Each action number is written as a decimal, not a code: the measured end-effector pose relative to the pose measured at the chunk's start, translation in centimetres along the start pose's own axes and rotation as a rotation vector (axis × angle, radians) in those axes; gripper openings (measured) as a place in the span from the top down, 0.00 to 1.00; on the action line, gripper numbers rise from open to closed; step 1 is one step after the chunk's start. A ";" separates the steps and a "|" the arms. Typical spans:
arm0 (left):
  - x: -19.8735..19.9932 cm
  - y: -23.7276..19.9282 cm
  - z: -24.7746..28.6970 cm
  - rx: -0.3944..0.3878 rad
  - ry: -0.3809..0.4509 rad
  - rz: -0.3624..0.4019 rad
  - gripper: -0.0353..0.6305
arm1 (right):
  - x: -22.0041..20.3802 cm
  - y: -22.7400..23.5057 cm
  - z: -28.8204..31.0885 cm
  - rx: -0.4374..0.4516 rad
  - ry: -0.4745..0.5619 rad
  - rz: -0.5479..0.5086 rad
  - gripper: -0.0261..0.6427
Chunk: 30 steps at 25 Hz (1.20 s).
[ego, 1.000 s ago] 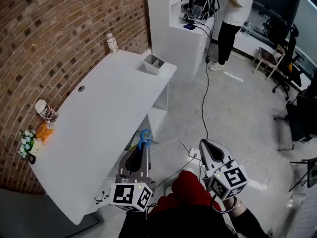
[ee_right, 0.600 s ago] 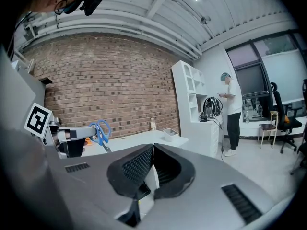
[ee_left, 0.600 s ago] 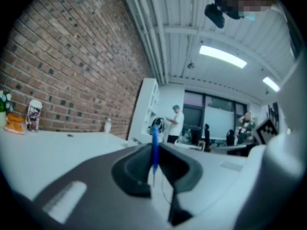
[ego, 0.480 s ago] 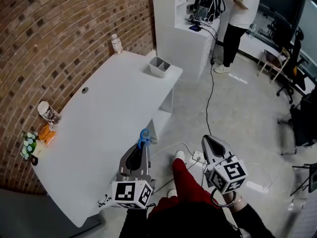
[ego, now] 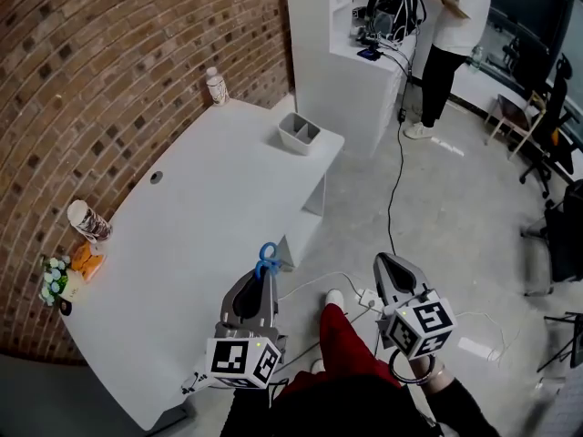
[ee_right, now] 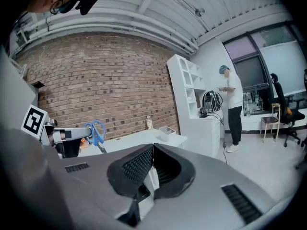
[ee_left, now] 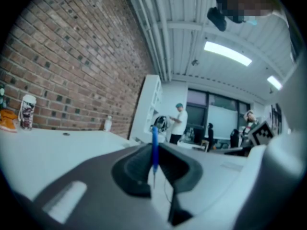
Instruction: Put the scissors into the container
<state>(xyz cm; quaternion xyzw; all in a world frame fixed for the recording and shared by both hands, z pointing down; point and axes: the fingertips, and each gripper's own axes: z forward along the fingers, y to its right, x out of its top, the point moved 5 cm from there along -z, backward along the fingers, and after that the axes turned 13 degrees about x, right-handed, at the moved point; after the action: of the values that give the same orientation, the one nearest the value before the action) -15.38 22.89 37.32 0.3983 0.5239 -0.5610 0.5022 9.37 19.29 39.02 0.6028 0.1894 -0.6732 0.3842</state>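
Along the left, against the brick wall (ego: 118, 53), a patterned cup (ego: 86, 221) stands at the near end of the white surface (ego: 182, 244). A small bottle (ego: 217, 86) stands at the far end. Both are tucked out of the way and leave the middle bare.

Further right, the grey container (ego: 293, 142) sits at the far corner of the surface. It is open at the top and split into two compartments, so it can be reached from above.

Nearer to us, the left gripper (ego: 258, 285) points level, just beside the near edge of the surface and well apart from the container. Its fingers are clenched on the scissors (ego: 266, 259), which we see edge-on between them in the left gripper view. The blue handles rise above the grip and the thin metal blades hang below. We judge this hold is meant to let the blades go into a compartment first and to keep the handles free of the fingers.

To the right, the right gripper (ee_right: 152, 152) hangs over the floor with its fingers pressed together on nothing. It seems simply kept clear, as one hand is enough for this carry.

At the far right, a person (ego: 455, 25) stands by the white shelving, away from our path. What remains, in our judgement, is to carry the scissors the length of the surface, line them up over the container and let go.
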 end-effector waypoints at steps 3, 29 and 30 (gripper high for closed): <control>-0.3 0.3 2.5 0.002 -0.016 -0.003 0.90 | 0.0 2.0 1.5 -0.003 -0.008 0.010 0.95; 0.2 2.8 23.8 0.040 -0.103 -0.038 0.91 | 4.5 16.9 16.7 0.100 -0.085 0.045 0.95; 0.2 2.9 24.4 0.040 -0.107 -0.037 0.91 | 4.6 17.3 16.9 0.100 -0.083 0.052 0.95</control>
<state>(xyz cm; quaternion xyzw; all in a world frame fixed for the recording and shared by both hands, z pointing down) -10.62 -1.08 39.80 0.3679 0.4921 -0.6010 0.5112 11.12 -5.15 41.68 0.5973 0.1239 -0.6961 0.3785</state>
